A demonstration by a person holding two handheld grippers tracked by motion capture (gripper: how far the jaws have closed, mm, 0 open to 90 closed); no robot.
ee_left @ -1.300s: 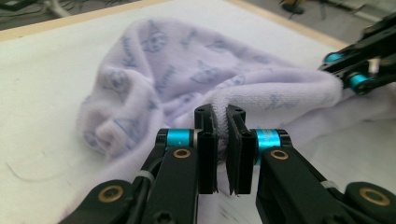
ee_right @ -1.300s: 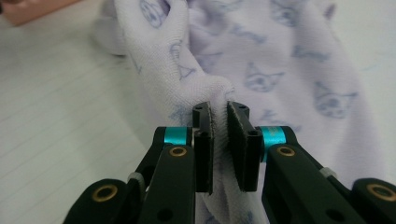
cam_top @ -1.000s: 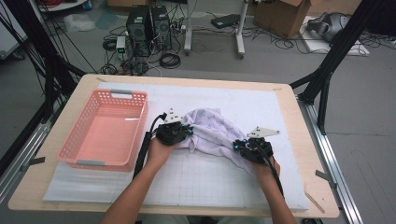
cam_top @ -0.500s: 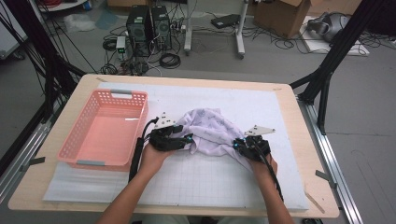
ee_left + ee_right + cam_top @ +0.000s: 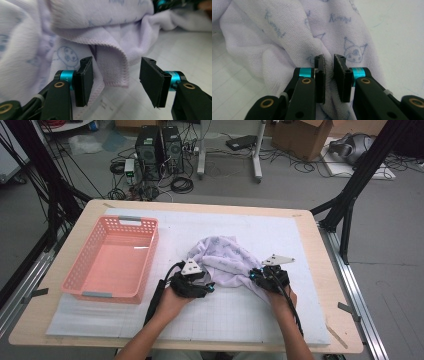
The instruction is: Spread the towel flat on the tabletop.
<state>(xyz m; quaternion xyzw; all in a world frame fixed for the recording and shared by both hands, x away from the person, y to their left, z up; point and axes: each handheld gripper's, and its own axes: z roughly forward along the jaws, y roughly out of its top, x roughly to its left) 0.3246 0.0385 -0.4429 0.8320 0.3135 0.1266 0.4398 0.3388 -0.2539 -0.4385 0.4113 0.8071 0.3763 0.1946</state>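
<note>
Lilac towel (creased) released: left tool opened.

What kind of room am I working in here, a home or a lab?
Most likely a lab or recording workspace: desktop computer towers and loose cables sit on the bare floor, black frame struts flank the table, and a cardboard box stands behind.

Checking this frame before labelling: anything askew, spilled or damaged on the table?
Nothing damaged or spilled. The lilac towel lies crumpled in a heap on the white mat, pinched by the right gripper; left gripper has just opened. Pink basket sits upright.
</note>
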